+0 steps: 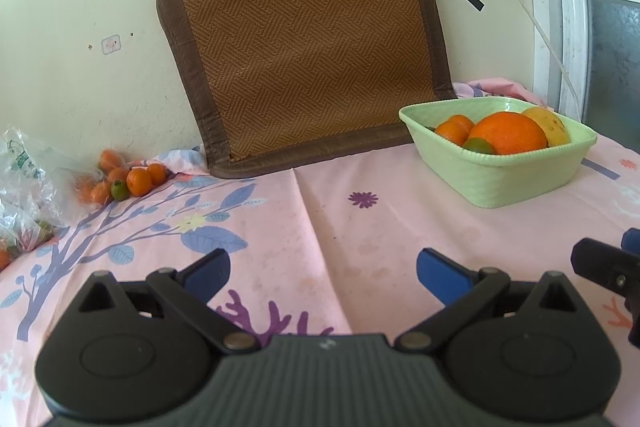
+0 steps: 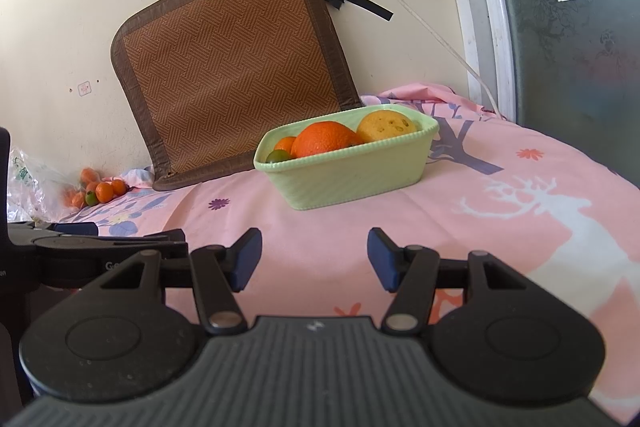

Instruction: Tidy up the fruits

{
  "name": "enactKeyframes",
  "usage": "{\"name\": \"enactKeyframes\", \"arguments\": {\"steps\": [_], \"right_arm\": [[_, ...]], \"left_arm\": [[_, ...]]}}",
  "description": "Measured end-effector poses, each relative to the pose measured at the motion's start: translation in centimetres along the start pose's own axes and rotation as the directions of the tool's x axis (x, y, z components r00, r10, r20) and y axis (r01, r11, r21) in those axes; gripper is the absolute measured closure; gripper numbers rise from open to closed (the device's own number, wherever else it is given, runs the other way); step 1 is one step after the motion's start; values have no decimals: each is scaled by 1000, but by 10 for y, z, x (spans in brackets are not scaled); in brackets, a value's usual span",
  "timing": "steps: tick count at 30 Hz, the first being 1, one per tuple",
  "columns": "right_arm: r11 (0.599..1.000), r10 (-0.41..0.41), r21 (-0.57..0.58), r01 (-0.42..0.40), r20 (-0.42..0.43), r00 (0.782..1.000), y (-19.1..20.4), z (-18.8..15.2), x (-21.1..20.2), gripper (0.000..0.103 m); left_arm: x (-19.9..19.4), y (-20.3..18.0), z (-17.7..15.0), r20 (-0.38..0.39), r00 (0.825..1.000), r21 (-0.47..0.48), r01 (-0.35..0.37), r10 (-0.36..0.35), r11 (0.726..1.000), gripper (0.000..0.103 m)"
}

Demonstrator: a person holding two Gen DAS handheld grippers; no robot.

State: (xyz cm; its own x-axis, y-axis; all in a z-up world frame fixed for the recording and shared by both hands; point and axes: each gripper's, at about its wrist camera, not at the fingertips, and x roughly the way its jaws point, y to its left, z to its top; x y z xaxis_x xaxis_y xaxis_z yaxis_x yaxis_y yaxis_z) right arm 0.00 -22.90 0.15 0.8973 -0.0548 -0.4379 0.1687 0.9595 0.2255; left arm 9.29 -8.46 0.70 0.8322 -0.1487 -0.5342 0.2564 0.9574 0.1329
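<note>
Your left gripper [image 1: 323,275] and right gripper [image 2: 315,259] both hover with jaws parted, holding nothing. Loose kumquats [image 1: 138,181] wait by the plastic bag [image 1: 24,171], well apart from the green basket [image 1: 504,171], likely their destination.

A ribbed, matt green plastic basket [image 2: 352,179] sits on soft printed pink cloth [image 2: 480,219], with a coarse woven mat [image 1: 304,39] and crinkly clear plastic bag [image 1: 24,179].
</note>
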Motion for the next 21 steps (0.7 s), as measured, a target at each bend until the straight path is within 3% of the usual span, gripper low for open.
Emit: {"name": "enactKeyframes", "arguments": {"steps": [21], "right_arm": [[1000,-1,4,1,9,1000,0,0,-1,42]], "left_arm": [[0,0,-1,-1,1000,1,13,-13,1000,0]]}}
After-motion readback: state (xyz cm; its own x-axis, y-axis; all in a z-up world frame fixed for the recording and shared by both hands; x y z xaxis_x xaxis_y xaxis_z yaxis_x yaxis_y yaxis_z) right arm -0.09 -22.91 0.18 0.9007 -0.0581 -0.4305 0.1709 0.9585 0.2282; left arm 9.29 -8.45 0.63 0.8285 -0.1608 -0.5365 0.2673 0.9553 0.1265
